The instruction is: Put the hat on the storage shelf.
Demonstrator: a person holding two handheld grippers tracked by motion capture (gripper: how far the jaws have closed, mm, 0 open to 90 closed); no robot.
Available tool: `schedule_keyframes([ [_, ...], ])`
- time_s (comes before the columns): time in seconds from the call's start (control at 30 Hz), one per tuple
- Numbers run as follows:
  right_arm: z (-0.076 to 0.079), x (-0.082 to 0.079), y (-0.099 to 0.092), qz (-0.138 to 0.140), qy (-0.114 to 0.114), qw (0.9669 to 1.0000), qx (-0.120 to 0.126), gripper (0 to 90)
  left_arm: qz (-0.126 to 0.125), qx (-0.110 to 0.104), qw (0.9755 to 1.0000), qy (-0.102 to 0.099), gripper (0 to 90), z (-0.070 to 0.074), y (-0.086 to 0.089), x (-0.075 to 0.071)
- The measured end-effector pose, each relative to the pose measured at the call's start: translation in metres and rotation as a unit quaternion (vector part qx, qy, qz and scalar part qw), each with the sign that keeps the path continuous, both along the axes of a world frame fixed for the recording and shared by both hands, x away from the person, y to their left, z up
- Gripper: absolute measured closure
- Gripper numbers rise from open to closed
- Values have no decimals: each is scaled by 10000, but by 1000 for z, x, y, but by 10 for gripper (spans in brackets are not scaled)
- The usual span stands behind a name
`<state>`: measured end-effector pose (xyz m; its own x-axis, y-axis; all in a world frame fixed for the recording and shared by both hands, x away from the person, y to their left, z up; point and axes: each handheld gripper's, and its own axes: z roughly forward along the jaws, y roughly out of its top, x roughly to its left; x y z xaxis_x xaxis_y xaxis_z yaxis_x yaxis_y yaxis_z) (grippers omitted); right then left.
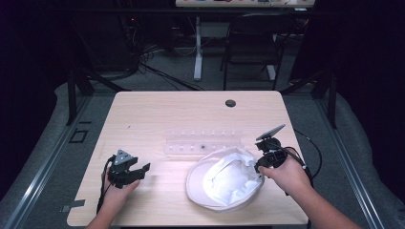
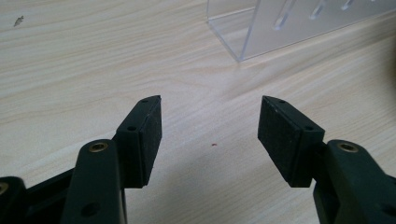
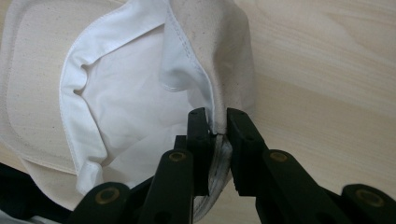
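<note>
Lying upturned on the near right part of the desk [image 1: 143, 109], the white hat [image 1: 224, 183] shows its lining, brim spread flat around the crown. We judge it light, soft and floppy: cloth that folds rather than resists, not fragile, unlikely to slip from padded jaws. The stitched edge of the crown opening looks like the best hold, being doubled and firmer. Our right tongs [image 3: 217, 128] are clamped there already, pinching a fold of that rim at the hat's right side. A second hold on the opposite rim would keep it from sagging. Our left tongs [image 2: 210, 126] hover wide apart and empty, well left of the hat. A clear plastic rack [image 1: 203, 142] sits just behind it.
</note>
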<state>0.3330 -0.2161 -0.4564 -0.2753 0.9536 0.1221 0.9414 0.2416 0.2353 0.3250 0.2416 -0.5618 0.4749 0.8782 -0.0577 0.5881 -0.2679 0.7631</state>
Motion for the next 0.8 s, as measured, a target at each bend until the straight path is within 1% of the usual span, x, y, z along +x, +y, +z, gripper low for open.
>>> schedule_keyframes([
  [0.03,0,0,0,0,0,10000,0,803,0,0,10000,0,403,0,0,0],
  [0.07,1,1,0,10,68,10000,-13,804,4,-10,10000,-4,403,0,0,0],
  [0.1,1,2,0,-90,92,9999,51,807,7,-15,10000,1,403,0,0,0],
  [0.13,2,3,0,-119,98,9999,39,808,8,-15,10000,1,403,0,0,0],
  [0.17,2,4,1,-220,77,9997,110,810,8,-16,10000,2,403,0,0,0],
  [0.2,4,5,0,-178,189,9996,113,811,14,-28,10000,10,403,0,0,0],
  [0.23,4,7,0,-186,216,9995,161,812,16,-30,10000,9,403,-1,0,0],
  [0.27,6,8,0,-246,277,9991,189,813,19,-30,10000,8,403,-1,0,0],
  [0.3,6,8,0,-246,277,9991,189,813,19,-30,10000,8,403,-1,0,0],
  [0.33,8,11,-1,-316,356,9986,221,814,15,-29,10000,9,403,-1,0,0],
  [0.4,9,12,-1,-458,422,9976,308,815,20,-43,10000,16,403,-1,0,0],
  [0.43,10,13,-2,-459,523,9970,333,815,21,-44,10000,16,403,-1,0,0],
  [0.47,10,14,-2,-499,542,9966,379,816,12,-36,10000,13,403,0,0,0],
  [0.5,11,15,-3,-489,602,9963,358,816,20,-44,10000,17,403,-1,0,0],
  [0.53,10,15,-2,-552,531,9962,414,816,19,-45,10000,17,403,-1,0,0],
  [0.57,10,15,-1,-543,536,9963,402,816,17,-41,10000,17,403,-1,0,0],
  [0.6,9,14,1,-630,478,9960,414,816,14,-29,10000,15,403,-1,0,0],
  [0.63,9,14,1,-630,478,9960,414,816,14,-29,10000,15,403,-1,0,0],
  [0.67,11,14,1,-600,605,9957,372,816,3,-12,10000,8,403,-1,0,0],
  [0.7,11,14,1,-624,629,9953,392,816,1,-11,10000,6,403,-1,0,0],
  [0.73,13,15,1,-621,707,9946,441,816,3,-14,10000,7,403,-1,0,0],
  [0.77,14,14,1,-679,671,9945,422,816,2,-13,10000,6,403,-1,0,0],
  [0.8,14,15,1,-684,671,9944,457,817,2,-12,10000,6,403,-1,0,0],
])
